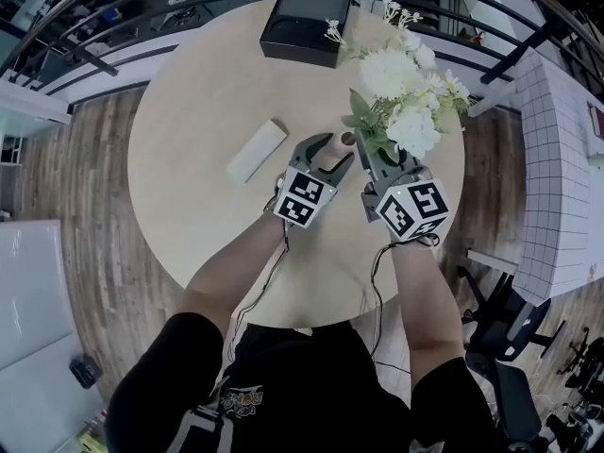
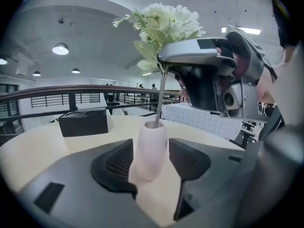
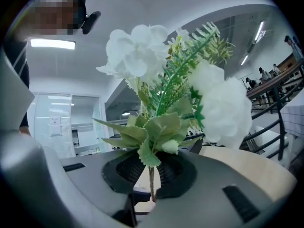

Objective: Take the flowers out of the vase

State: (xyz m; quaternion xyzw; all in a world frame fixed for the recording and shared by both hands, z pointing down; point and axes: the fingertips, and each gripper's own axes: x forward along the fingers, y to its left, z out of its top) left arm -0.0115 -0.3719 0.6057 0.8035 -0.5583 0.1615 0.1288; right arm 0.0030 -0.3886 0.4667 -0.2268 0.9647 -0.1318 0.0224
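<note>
Left gripper (image 1: 330, 155) clamped on vase (image 2: 151, 148), right gripper (image 3: 152, 174) pinching stem (image 2: 161, 99) under the leaves, flowers (image 1: 396, 83) not yet clear of the neck: pin vase down, draw straight up, no tilt.

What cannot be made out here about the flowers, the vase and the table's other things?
- Left gripper view: the lower end of the stem is hidden inside the vase; how deep it sits is unknown.
- Head view: the vase is nearly all covered by the left hand-held gripper and the flowers.
- Head view: the white flat object is too small to identify.
</note>
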